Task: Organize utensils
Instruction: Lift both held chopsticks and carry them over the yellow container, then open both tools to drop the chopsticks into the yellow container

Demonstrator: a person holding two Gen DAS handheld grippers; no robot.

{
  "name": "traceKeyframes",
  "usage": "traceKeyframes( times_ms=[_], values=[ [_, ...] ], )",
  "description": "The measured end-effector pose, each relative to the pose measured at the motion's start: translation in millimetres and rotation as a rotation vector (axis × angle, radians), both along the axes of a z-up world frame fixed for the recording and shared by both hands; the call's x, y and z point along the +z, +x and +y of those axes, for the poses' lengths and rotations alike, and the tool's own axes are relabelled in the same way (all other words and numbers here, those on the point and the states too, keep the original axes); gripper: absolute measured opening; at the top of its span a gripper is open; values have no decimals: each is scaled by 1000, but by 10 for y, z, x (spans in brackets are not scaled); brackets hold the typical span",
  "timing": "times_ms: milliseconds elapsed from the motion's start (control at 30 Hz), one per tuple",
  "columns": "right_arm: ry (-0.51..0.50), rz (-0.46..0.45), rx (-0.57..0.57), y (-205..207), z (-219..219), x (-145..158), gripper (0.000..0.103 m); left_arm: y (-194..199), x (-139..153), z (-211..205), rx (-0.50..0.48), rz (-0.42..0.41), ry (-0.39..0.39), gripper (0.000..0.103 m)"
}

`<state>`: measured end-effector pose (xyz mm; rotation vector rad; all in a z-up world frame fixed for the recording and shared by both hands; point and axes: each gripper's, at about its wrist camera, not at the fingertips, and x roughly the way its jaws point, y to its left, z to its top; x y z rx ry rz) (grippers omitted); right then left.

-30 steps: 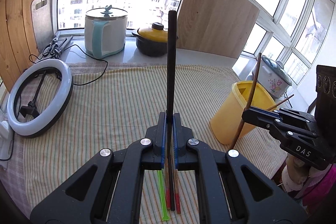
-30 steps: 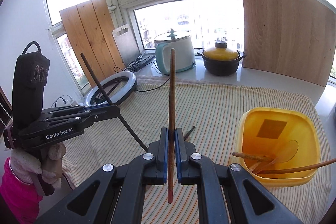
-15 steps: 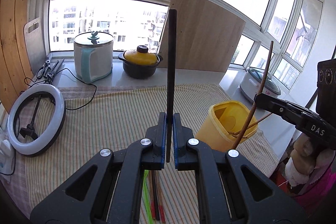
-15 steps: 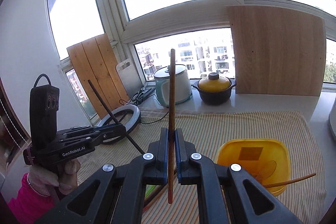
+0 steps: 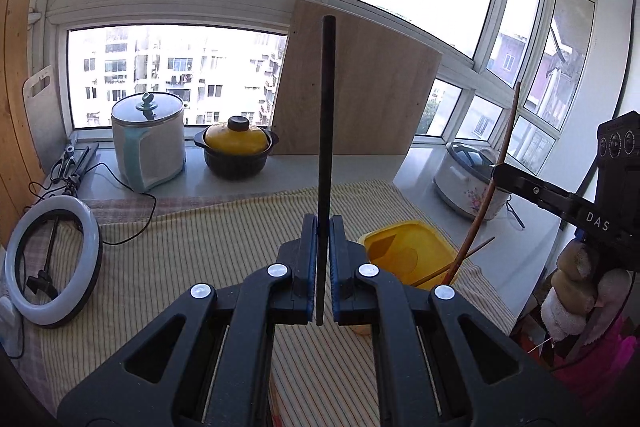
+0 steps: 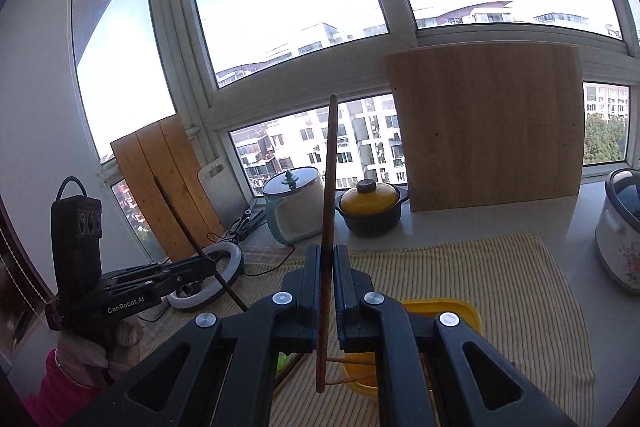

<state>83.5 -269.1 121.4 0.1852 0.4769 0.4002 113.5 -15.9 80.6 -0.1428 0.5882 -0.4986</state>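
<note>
My left gripper (image 5: 323, 227) is shut on a black chopstick (image 5: 326, 115) that stands nearly upright between its blue pads, above the striped cloth. My right gripper (image 6: 327, 255) is shut on a reddish-brown wooden chopstick (image 6: 329, 171), also upright. Each gripper shows in the other's view: the right gripper (image 5: 505, 174) at the right with its brown chopstick (image 5: 496, 179), the left gripper (image 6: 208, 263) at the left with the black chopstick (image 6: 180, 219). A yellow plastic bin (image 5: 416, 243) sits on the cloth below, with wooden utensils (image 5: 464, 259) inside. In the right wrist view the yellow bin (image 6: 456, 307) lies just beneath the fingers.
On the windowsill stand a white-teal kettle pot (image 5: 148, 139), a yellow-lidded black pot (image 5: 236, 151), a leaning wooden board (image 5: 360, 87) and a flowered rice cooker (image 5: 468, 183). A ring light (image 5: 52, 263) lies at the cloth's left. A gloved hand (image 5: 576, 287) holds the right gripper.
Both grippers have risen with their chopsticks, so the cloth and yellow bin sit lower and more window shows. The loose chopsticks on the cloth have dropped out of the left wrist view.
</note>
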Motion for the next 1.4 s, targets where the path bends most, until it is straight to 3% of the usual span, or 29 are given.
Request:
traceKeyframes(
  times_ms=[933,1400],
  values=[
    [73,-61,-132,-34,-678,129,4,94,318,-679,-110,-58,-5,3],
    [30,38,-164,345,-700,-286,4,195,136,-1014,-148,-14,26,3]
  ],
)
